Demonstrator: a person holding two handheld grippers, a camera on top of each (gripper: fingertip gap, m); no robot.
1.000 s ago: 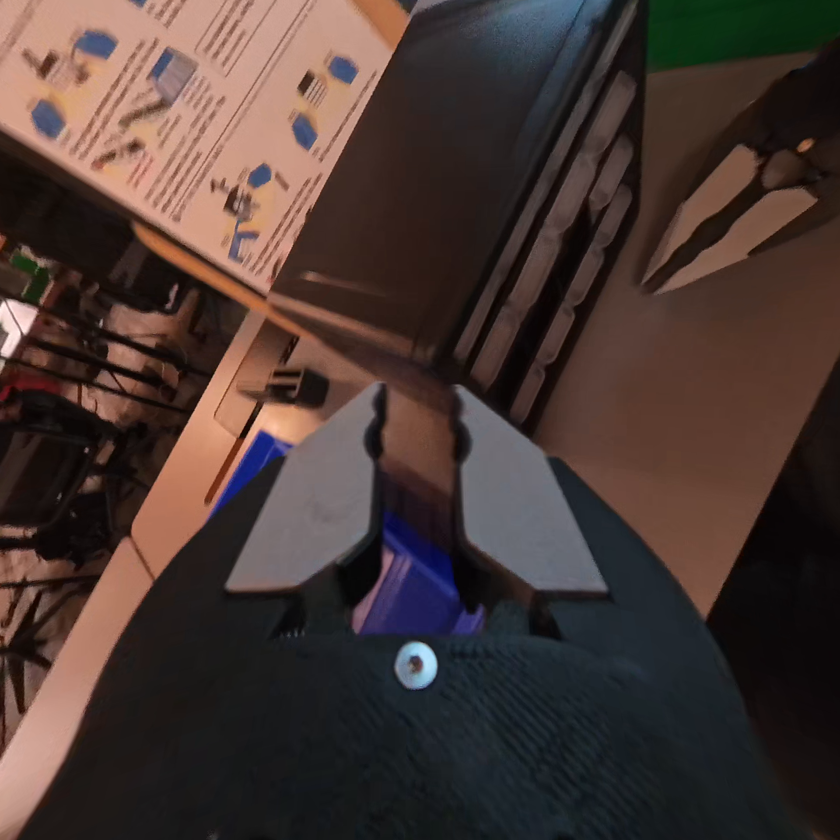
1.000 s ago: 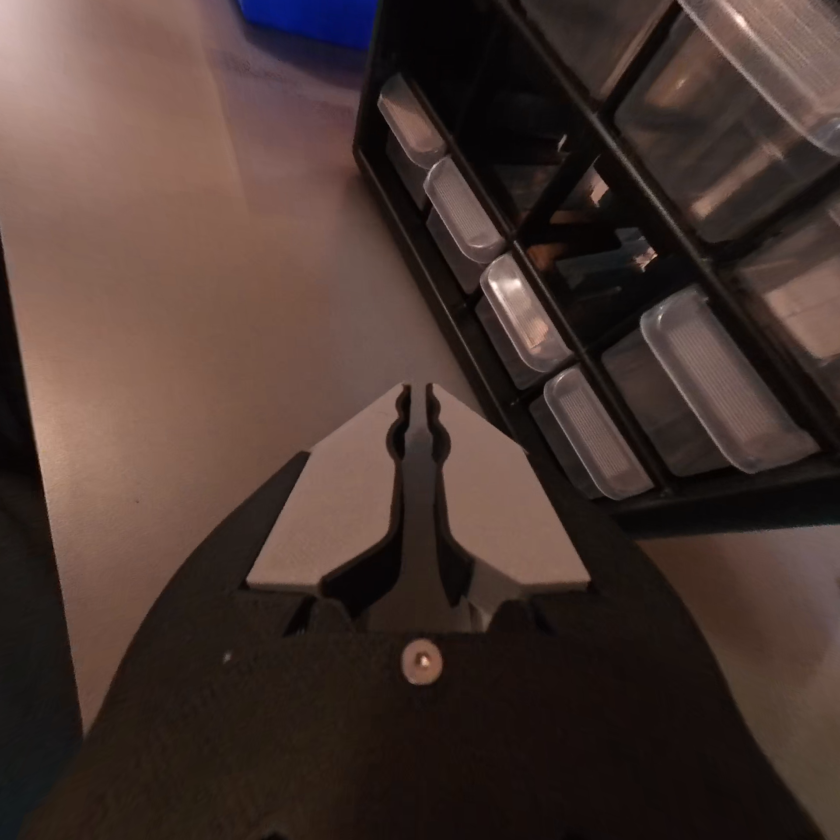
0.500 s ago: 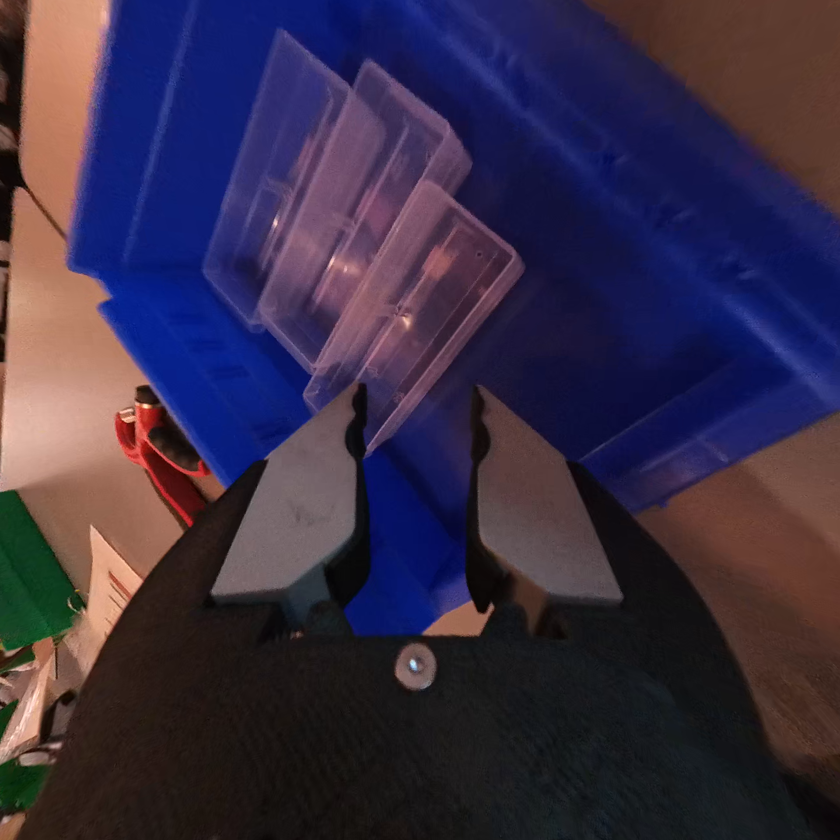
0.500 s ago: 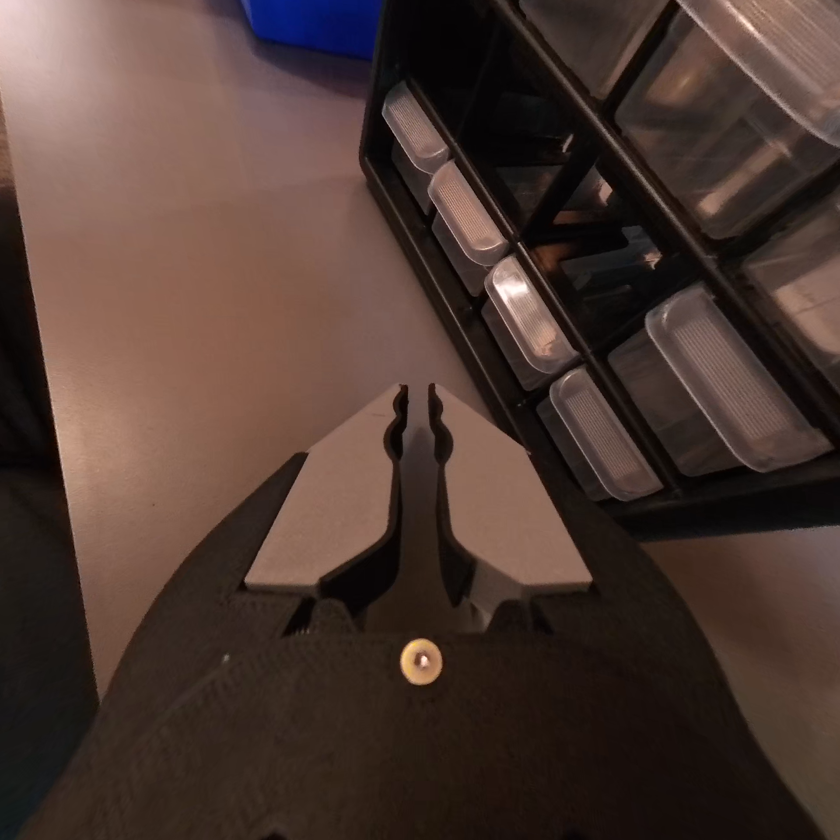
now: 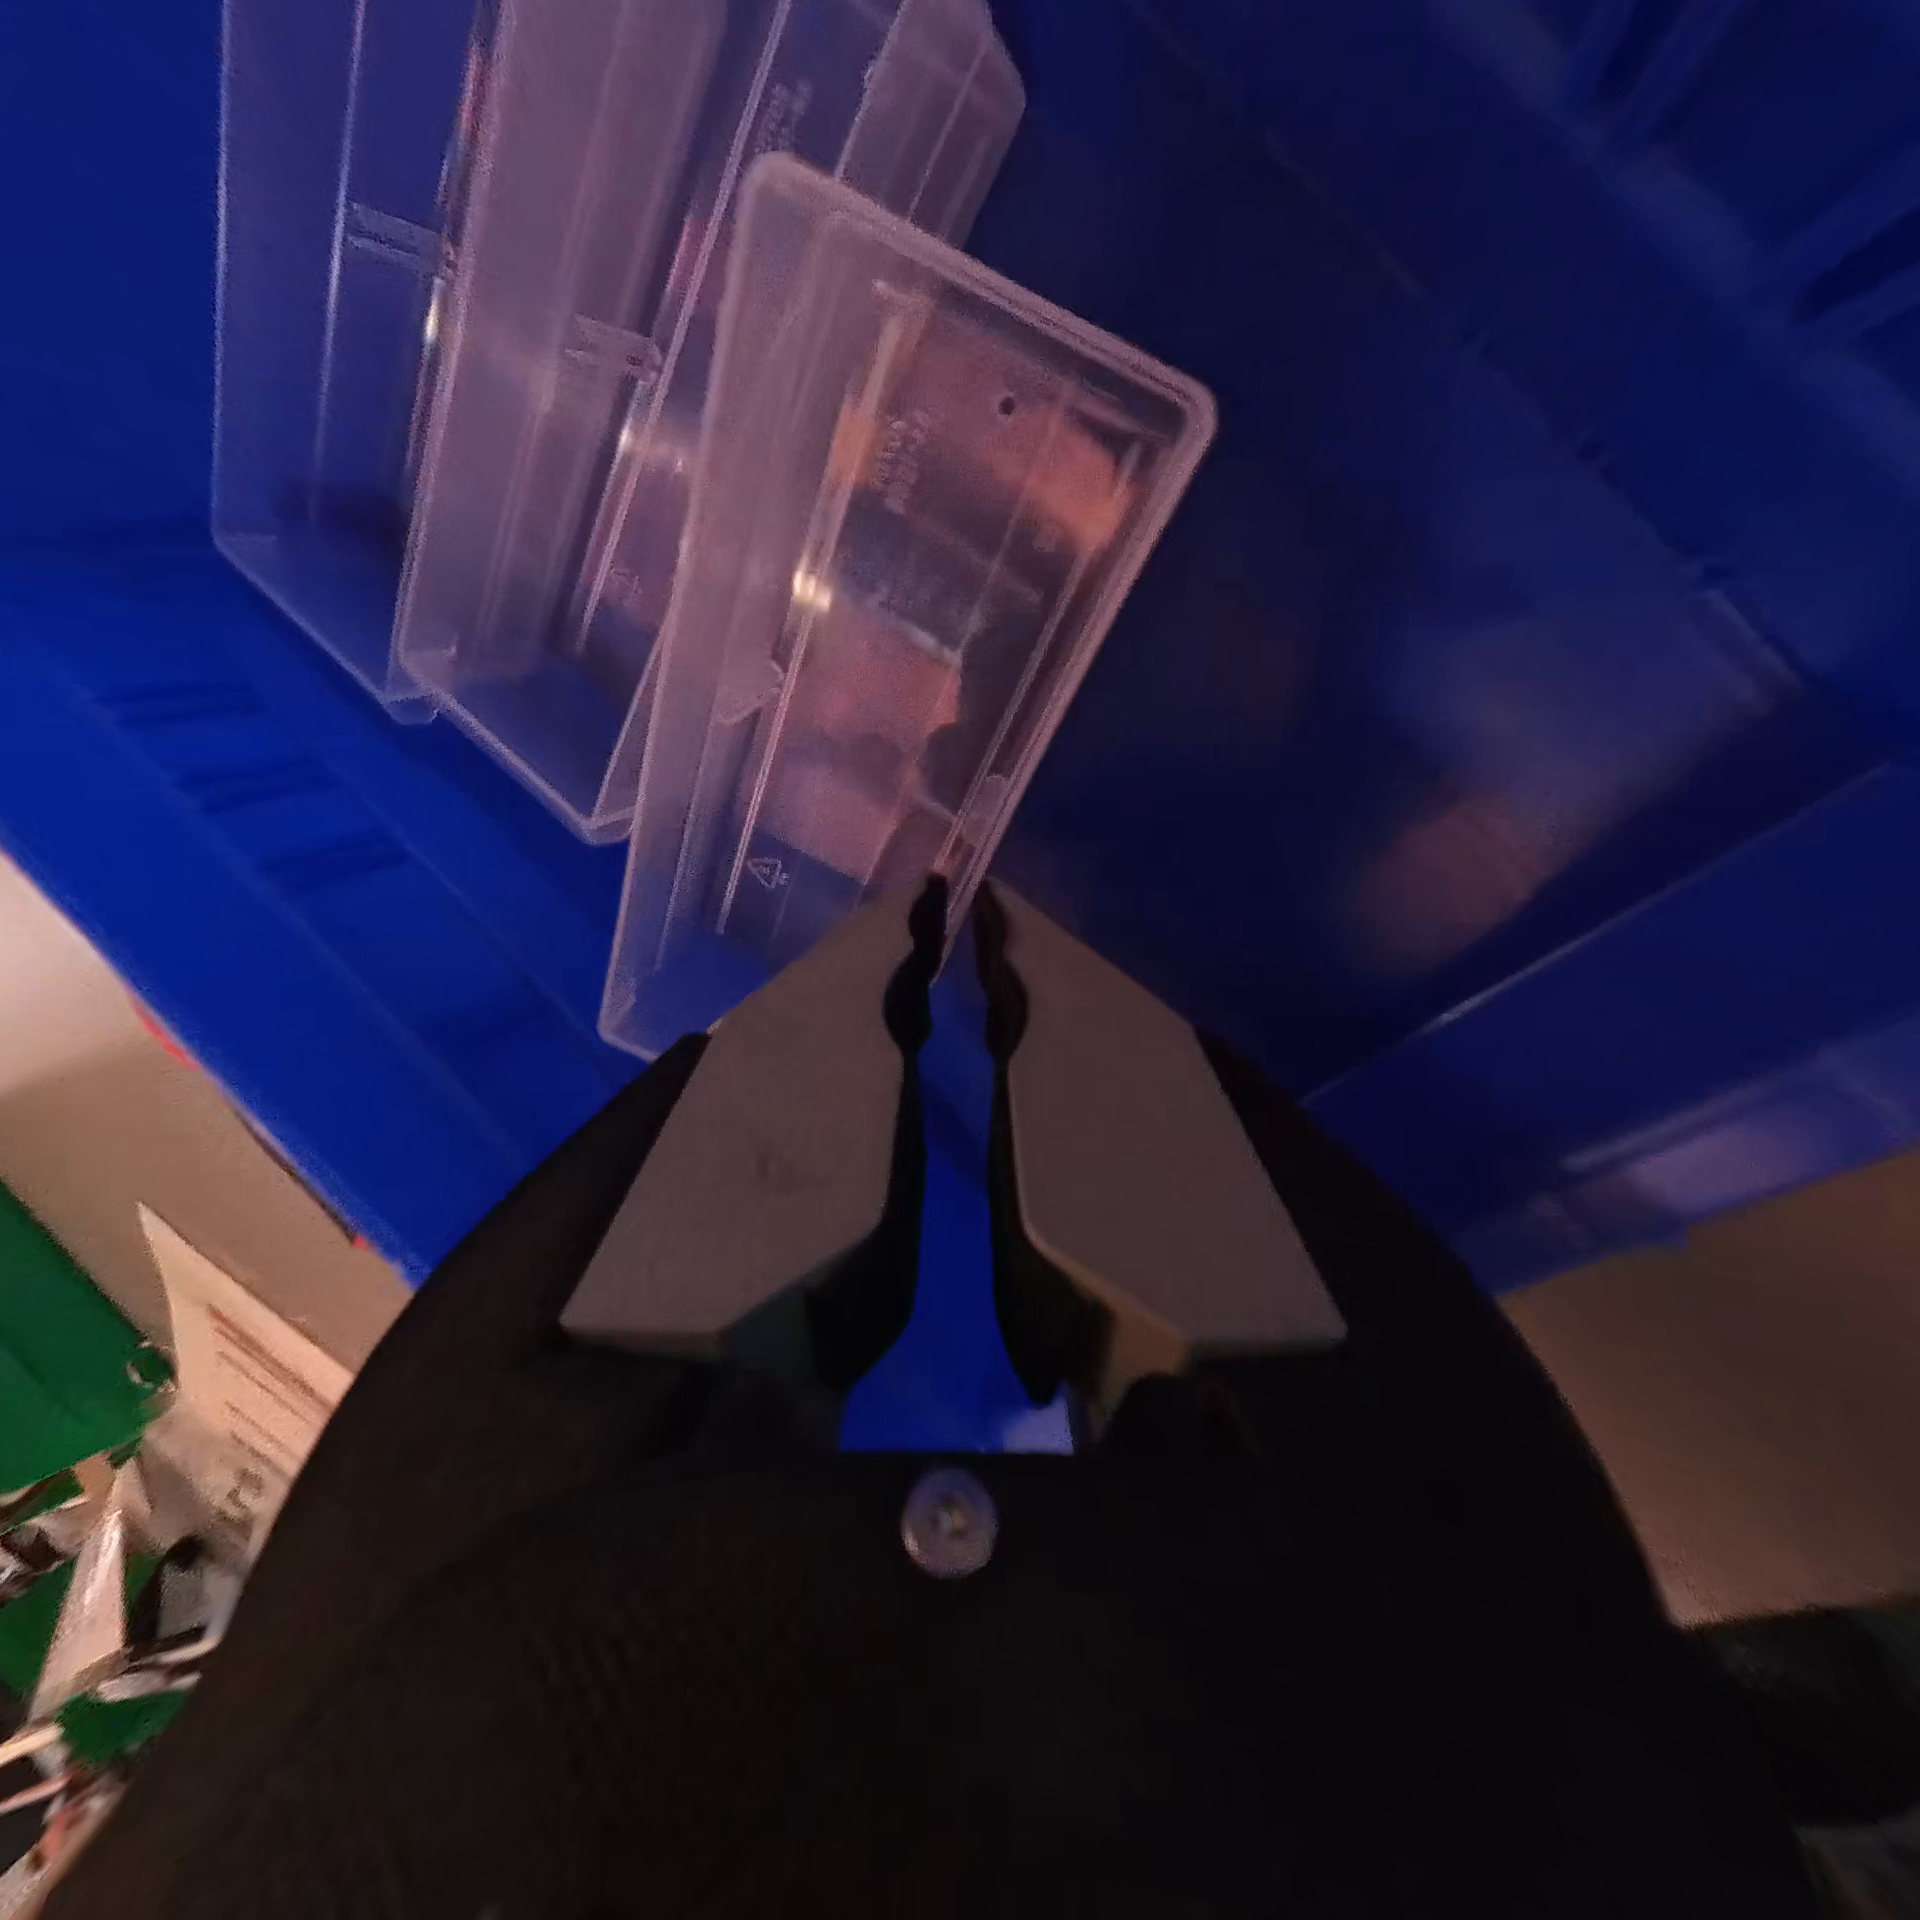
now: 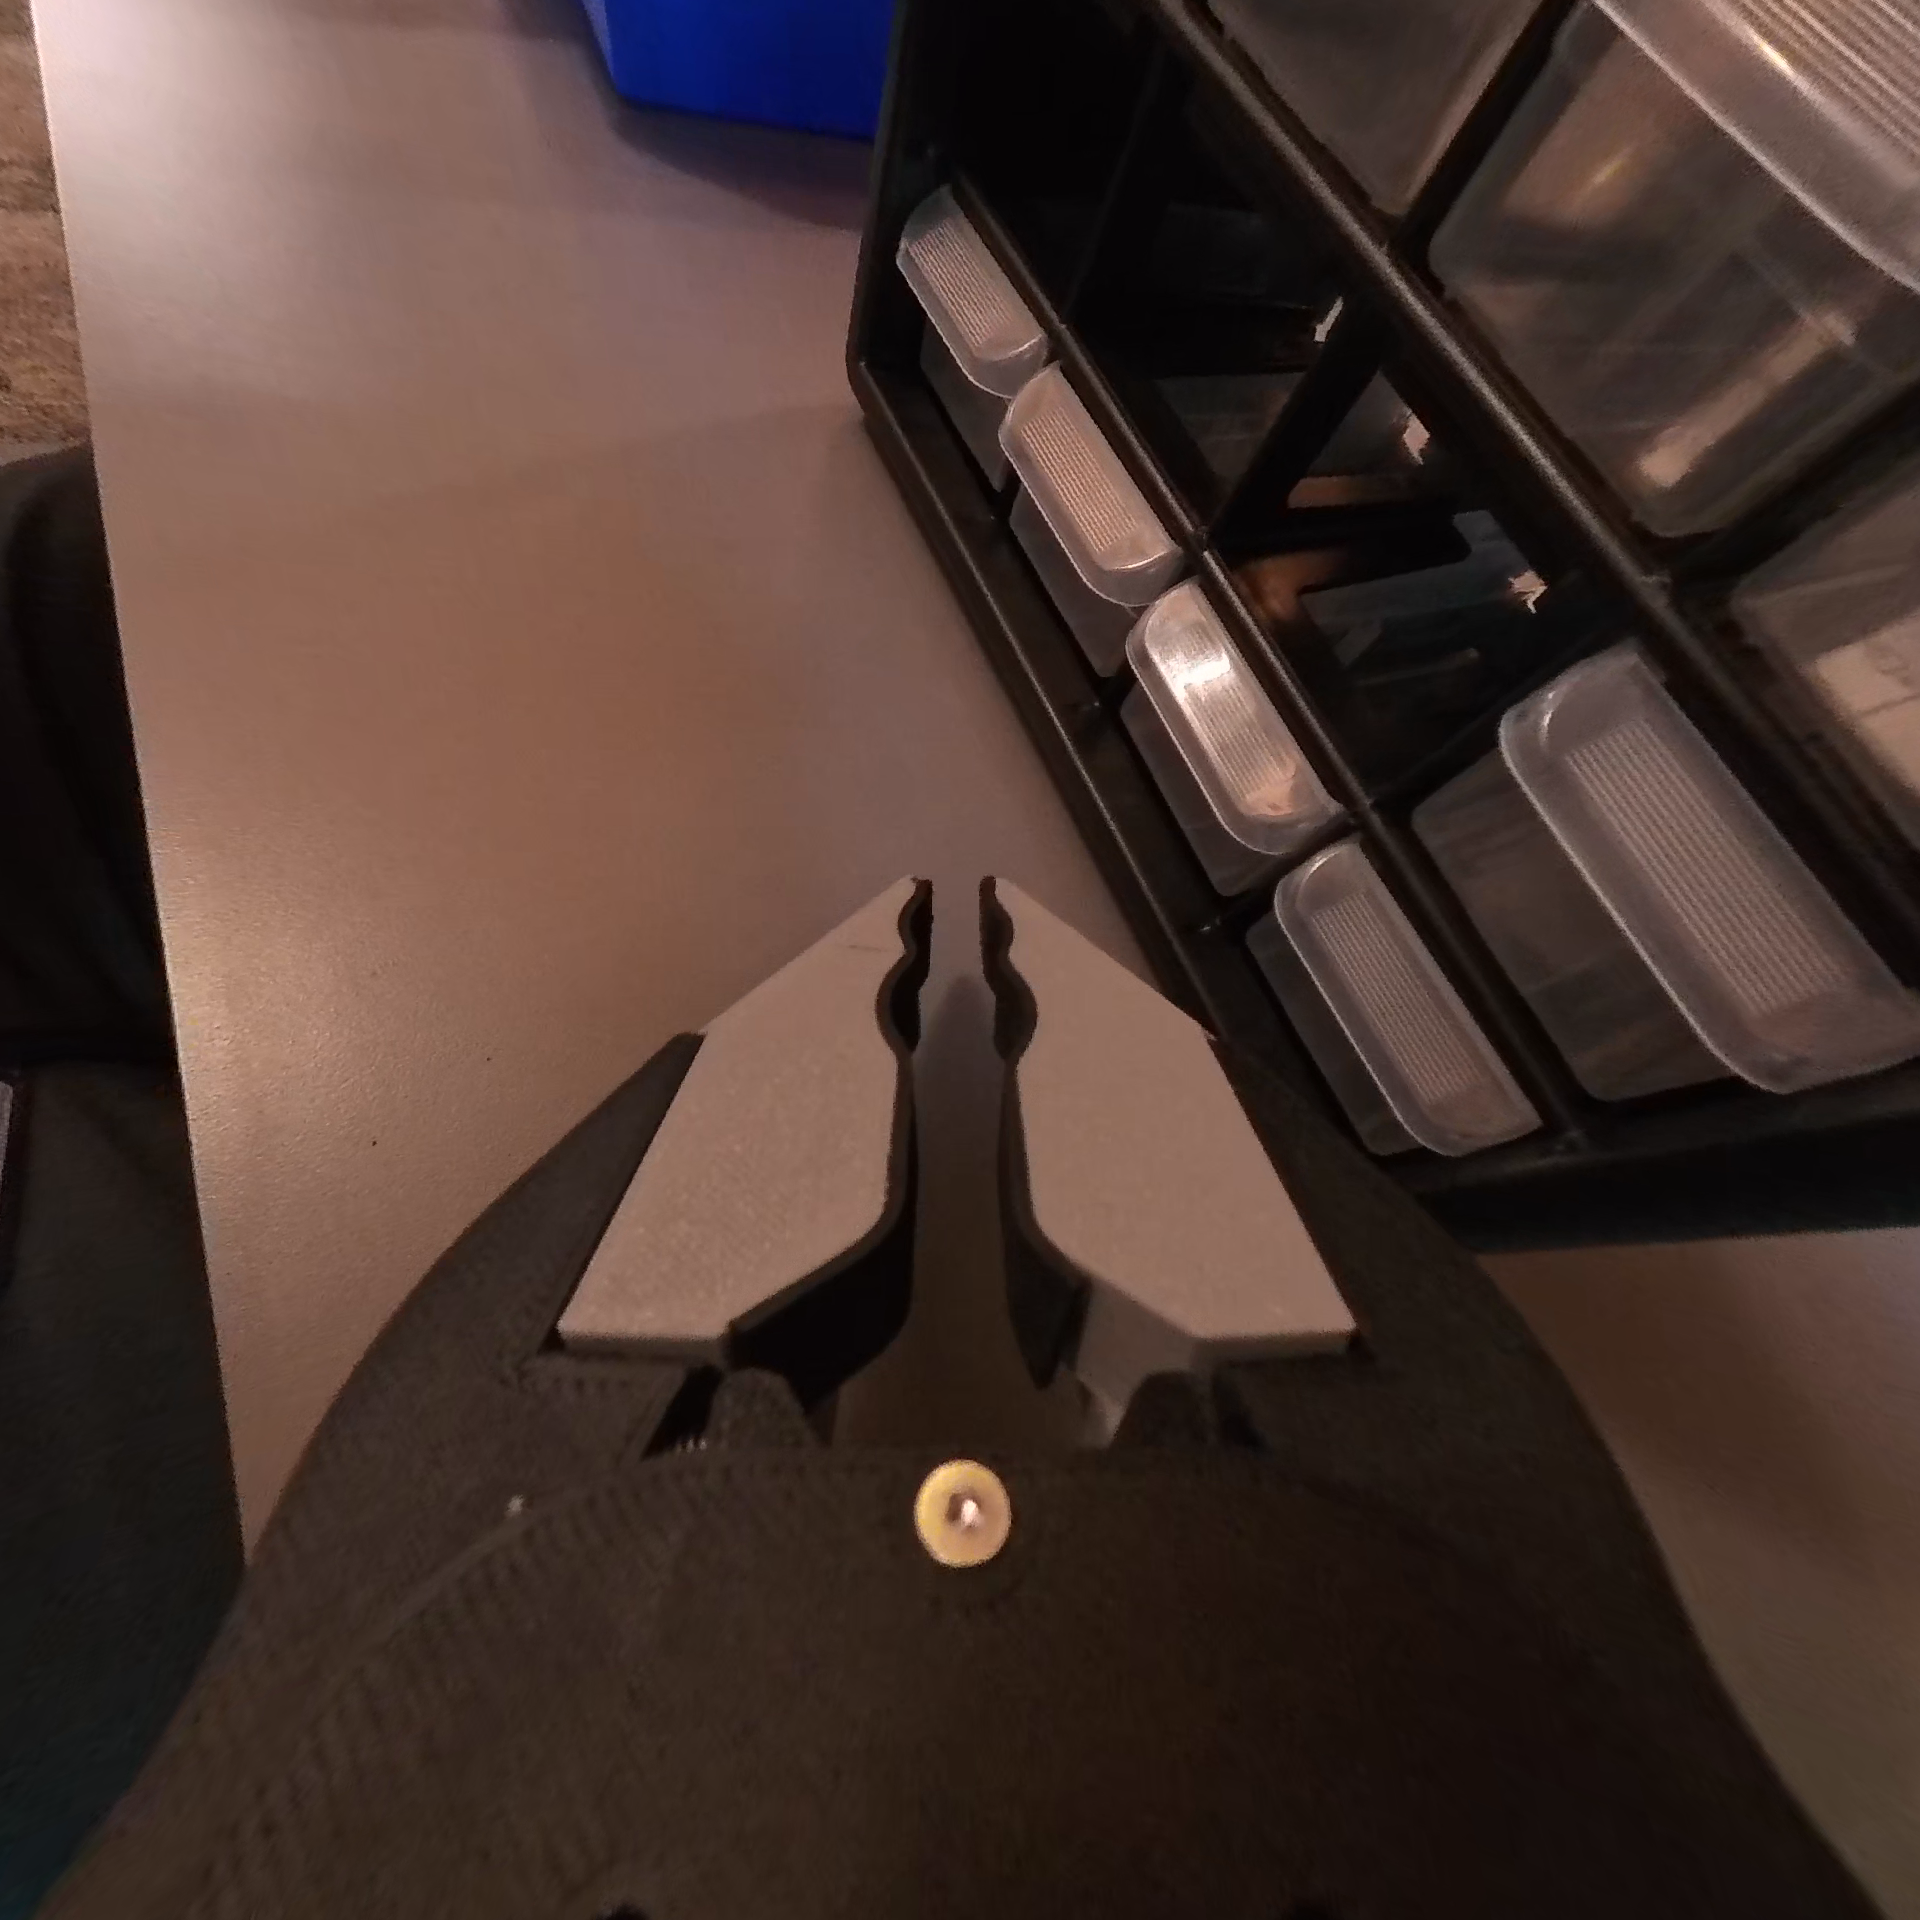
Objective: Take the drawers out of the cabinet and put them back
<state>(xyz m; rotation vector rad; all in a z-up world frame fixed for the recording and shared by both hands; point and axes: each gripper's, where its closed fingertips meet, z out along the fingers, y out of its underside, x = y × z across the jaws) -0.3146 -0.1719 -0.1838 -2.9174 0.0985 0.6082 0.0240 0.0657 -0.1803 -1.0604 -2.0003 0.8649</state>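
Three clear plastic drawers lie overlapping in a blue bin (image 5: 1455, 520) in the left wrist view. My left gripper (image 5: 956, 894) is closed down on the near corner of the nearest drawer (image 5: 914, 582), whose thin wall sits between the tips. The other two drawers (image 5: 520, 416) lie behind it. In the right wrist view the black cabinet (image 6: 1662, 1184) stands to the right, with small clear drawers (image 6: 1226, 717) along its bottom row, a larger drawer (image 6: 1683, 873) above, and empty dark slots (image 6: 1299, 436). My right gripper (image 6: 951, 894) is shut and empty over the table, left of the cabinet.
The beige table (image 6: 468, 520) stretches left of the cabinet. A corner of the blue bin (image 6: 748, 62) shows at the far end. A green object (image 5: 52, 1330) and papers (image 5: 239, 1382) lie beyond the bin's lower left. A dark mass (image 6: 62, 727) borders the table's left edge. The black cabinet (image 6: 1662, 1184) sits 10 centimetres or so from the ends of my right fingers.
My left gripper swung from the cabinet's side down over the blue bin, came close to the nearest clear drawer and closed from wide open. The right gripper barely moved.
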